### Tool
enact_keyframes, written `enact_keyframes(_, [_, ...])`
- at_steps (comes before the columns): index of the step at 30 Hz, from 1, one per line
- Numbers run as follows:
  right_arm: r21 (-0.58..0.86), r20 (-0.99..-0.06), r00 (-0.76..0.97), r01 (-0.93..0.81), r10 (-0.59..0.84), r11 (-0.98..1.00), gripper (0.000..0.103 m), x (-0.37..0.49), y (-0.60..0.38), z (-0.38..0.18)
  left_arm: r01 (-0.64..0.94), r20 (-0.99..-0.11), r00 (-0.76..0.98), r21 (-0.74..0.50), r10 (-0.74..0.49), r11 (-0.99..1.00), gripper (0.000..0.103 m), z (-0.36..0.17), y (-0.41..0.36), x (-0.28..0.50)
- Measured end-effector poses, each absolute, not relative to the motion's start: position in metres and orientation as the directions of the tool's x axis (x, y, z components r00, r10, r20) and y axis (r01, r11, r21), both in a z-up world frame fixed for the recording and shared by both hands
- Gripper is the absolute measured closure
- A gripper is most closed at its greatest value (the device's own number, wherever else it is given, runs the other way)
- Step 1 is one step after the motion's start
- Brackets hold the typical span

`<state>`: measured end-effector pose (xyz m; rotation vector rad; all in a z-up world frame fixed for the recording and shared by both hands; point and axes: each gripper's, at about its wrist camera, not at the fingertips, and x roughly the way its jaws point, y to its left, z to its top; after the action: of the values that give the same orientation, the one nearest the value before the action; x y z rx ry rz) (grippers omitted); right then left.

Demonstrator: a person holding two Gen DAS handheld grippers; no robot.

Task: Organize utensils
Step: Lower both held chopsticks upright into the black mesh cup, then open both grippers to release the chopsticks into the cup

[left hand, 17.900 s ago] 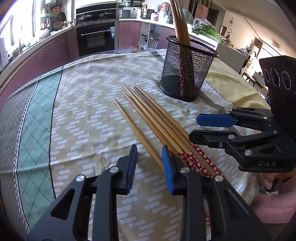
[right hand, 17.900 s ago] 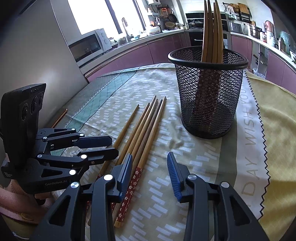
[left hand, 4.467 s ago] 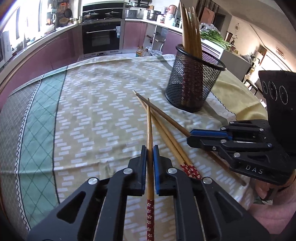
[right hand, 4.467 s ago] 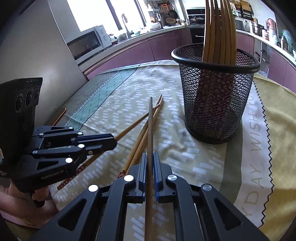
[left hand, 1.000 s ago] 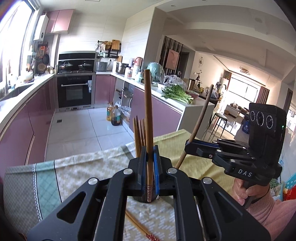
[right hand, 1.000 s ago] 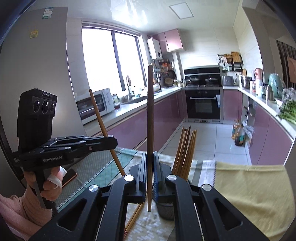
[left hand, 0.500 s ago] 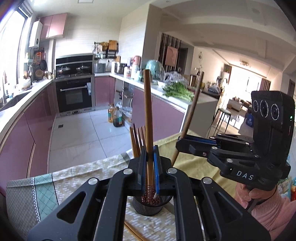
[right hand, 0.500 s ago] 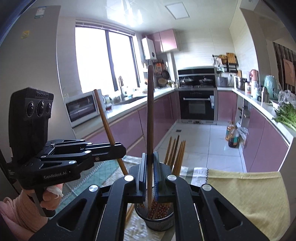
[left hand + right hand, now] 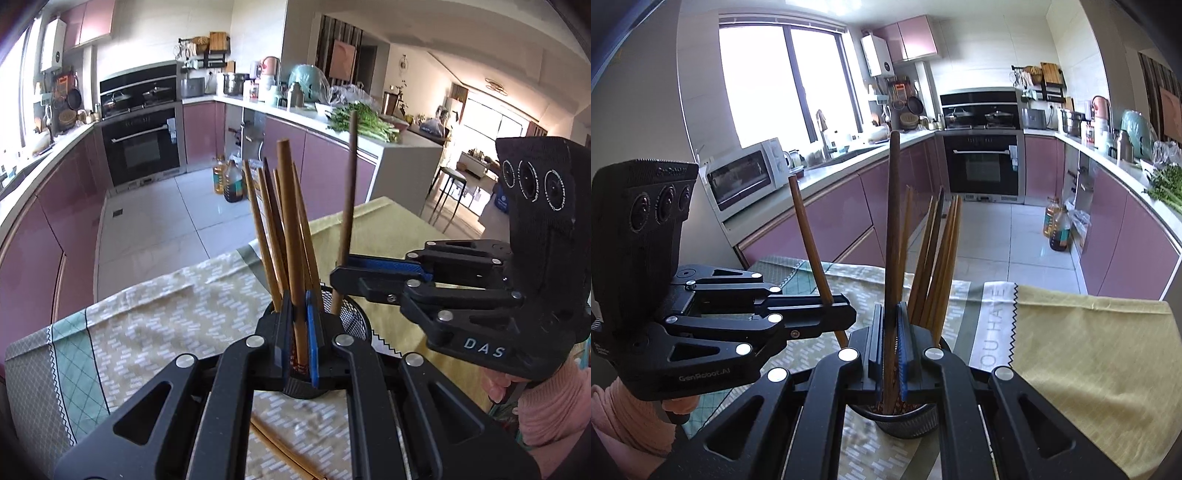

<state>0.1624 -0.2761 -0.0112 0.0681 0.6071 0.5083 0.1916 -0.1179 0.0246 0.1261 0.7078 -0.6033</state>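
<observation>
the left hand-held gripper (image 9: 296, 334) is clamped on one upright chopstick (image 9: 290, 229), the right hand-held gripper (image 9: 889, 341) on another chopstick (image 9: 894, 229), both low ends at or inside the mesh holder (image 9: 351, 314) among its stored sticks. best to keep each stick upright, lower it well inside the rim, then let go. only the left view shows stray chopsticks (image 9: 284, 456) on the worktop (image 9: 166, 317); only the right shows the holder's inside.
</observation>
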Motion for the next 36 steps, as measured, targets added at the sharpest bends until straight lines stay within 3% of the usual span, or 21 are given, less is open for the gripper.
enact_keyframes(11, [0.231, -0.543, 0.704, -0.397, 0.457, 0.888, 0.096, 0.174, -0.279, -0.016, 0.542, -0.670, 0.585, -0.097, -0.457, 0.835, 0.095, 0.013, -0.126, 0.220])
enact_keyframes(13, [0.238, -0.547, 0.702, -0.390, 0.455, 0.889, 0.096, 0.177, -0.280, -0.017, 0.535, -0.673, 0.586, -0.096, -0.451, 0.839, 0.087, 0.013, -0.127, 0.221])
enact_keyframes(20, [0.254, -0.556, 0.694, -0.382, 0.457, 0.889, 0.096, 0.175, -0.281, -0.025, 0.518, -0.669, 0.595, -0.104, -0.445, 0.849, 0.081, 0.003, -0.124, 0.217])
enact_keyframes(22, [0.255, -0.555, 0.693, -0.385, 0.460, 0.887, 0.092, 0.171, -0.282, -0.026, 0.511, -0.652, 0.604, -0.123, -0.457, 0.851, 0.071, 0.002, -0.116, 0.213])
enact_keyframes(26, [0.263, -0.532, 0.692, -0.412, 0.487, 0.873, 0.081, 0.156, -0.284, -0.024, 0.491, -0.612, 0.643, -0.131, -0.459, 0.862, 0.067, 0.001, -0.098, 0.195])
enact_keyframes(28, [0.261, -0.515, 0.690, -0.440, 0.509, 0.859, 0.077, 0.144, -0.282, -0.023, 0.480, -0.598, 0.660, -0.132, -0.456, 0.867, 0.053, -0.002, -0.088, 0.184])
enact_keyframes(36, [0.245, -0.525, 0.631, -0.531, 0.572, 0.811, 0.064, 0.104, -0.265, -0.038, 0.380, -0.585, 0.720, -0.118, -0.373, 0.918, 0.035, -0.021, -0.042, 0.139])
